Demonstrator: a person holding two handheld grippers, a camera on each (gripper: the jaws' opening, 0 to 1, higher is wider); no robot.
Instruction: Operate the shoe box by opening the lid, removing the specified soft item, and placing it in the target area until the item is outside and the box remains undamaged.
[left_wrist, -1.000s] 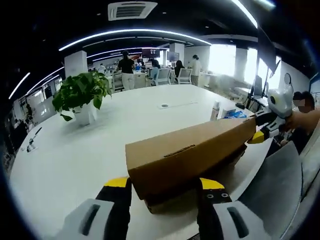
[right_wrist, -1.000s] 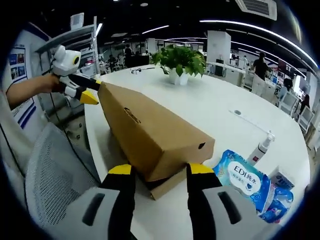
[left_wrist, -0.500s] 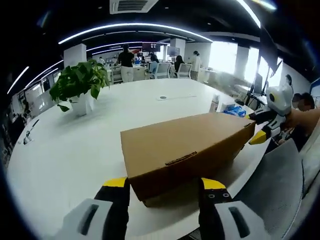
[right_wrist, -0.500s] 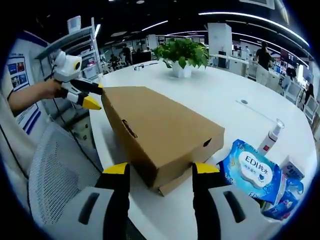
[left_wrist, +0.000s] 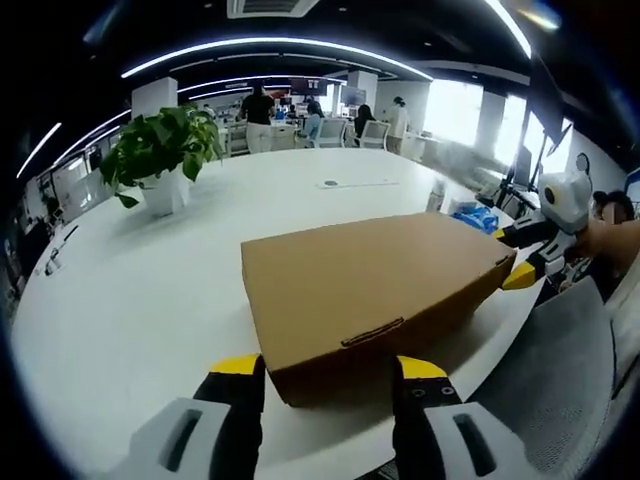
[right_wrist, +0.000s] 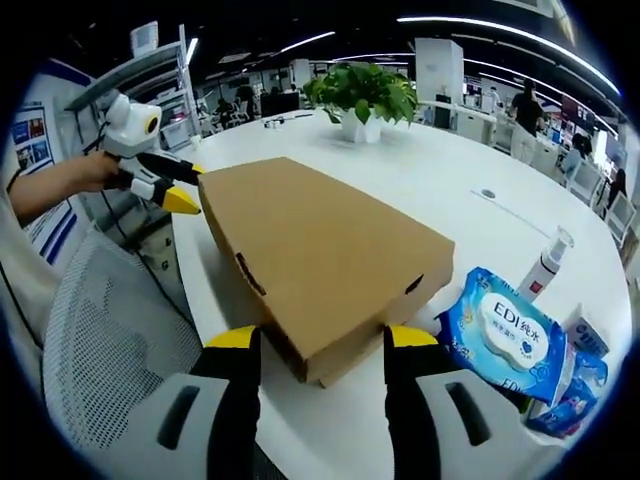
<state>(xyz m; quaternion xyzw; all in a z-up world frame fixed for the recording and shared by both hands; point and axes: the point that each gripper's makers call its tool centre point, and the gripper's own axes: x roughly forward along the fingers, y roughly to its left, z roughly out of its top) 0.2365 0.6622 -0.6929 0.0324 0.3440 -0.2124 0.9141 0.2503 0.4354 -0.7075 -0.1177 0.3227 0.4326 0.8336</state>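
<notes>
On white table (left_wrist: 150, 290), near its edge, shoe box (left_wrist: 370, 285) lay flat, lid shut. Left gripper (left_wrist: 325, 372) and right gripper (right_wrist: 322, 345) sat at opposite short ends, jaws wide, straddling box ends. Cardboard judged light, stiff, crushable; lid best lifted by end lips.

Left gripper view looks along its fingers (left_wrist: 238, 372) at one short end of the box (left_wrist: 370, 285), close up. Right gripper view faces the opposite end. Both share the box, table (right_wrist: 440, 180), plant (left_wrist: 160, 145).
</notes>
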